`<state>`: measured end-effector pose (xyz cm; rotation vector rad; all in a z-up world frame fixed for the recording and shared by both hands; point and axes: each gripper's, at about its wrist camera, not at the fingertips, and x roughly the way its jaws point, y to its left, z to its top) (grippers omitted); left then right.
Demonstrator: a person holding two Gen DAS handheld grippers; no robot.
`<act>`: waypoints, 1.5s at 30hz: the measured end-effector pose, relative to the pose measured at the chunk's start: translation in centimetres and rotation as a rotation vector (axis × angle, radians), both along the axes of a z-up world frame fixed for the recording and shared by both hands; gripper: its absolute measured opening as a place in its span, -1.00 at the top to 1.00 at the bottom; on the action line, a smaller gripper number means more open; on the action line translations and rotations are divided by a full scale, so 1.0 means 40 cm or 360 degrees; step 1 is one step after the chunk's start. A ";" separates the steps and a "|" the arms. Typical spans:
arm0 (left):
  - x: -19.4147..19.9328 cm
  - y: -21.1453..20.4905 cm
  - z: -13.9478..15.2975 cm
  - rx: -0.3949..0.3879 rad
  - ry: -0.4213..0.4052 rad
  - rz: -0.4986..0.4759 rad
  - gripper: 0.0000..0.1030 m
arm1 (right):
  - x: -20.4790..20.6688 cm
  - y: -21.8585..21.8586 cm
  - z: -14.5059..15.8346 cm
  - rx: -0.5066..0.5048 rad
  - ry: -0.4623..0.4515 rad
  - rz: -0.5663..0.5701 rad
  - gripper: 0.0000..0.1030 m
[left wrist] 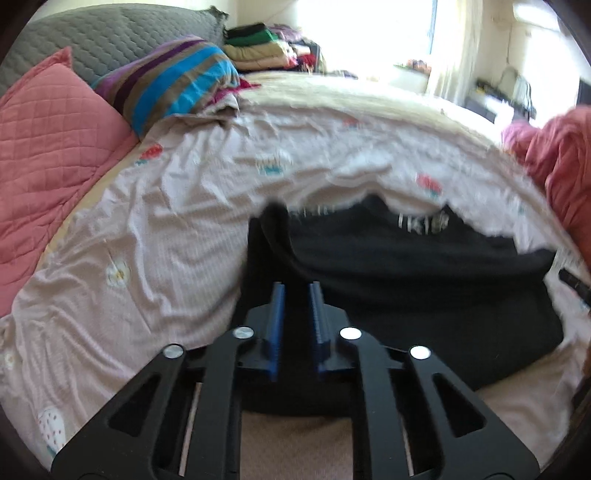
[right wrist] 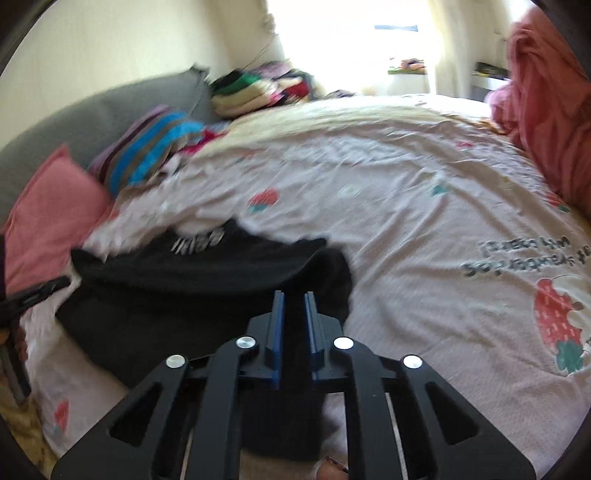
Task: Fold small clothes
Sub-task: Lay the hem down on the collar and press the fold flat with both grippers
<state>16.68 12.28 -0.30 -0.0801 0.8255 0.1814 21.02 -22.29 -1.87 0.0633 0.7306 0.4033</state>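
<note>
Barely begun, it seems: left claw (left wrist: 297, 295) and right claw (right wrist: 293, 301) nearly closed, apparently pinching the near edge of the black garment (left wrist: 406, 266) spread rumpled just ahead, folds still to make.

Bedroom in home. Big bed (left wrist: 192, 236) fills most of view, covered with pale sheet printed with strawberries and flowers. Pink quilted pillow (left wrist: 48, 147) and striped pillow (left wrist: 173, 81) at head end. Grey padded headboard (left wrist: 107, 33) behind them. Pile of folded clothes (left wrist: 266, 48) stacked at far corner of bed. Bright window with light curtain (right wrist: 369, 44) at back. Cream wall (right wrist: 129, 44). Pink blanket (right wrist: 546, 110) heaped on right side.
</note>
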 end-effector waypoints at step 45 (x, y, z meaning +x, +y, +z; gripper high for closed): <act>0.146 0.163 -0.088 -0.0291 0.0025 0.0273 0.97 | 0.249 -0.011 -0.097 0.0075 0.0255 -0.0220 0.83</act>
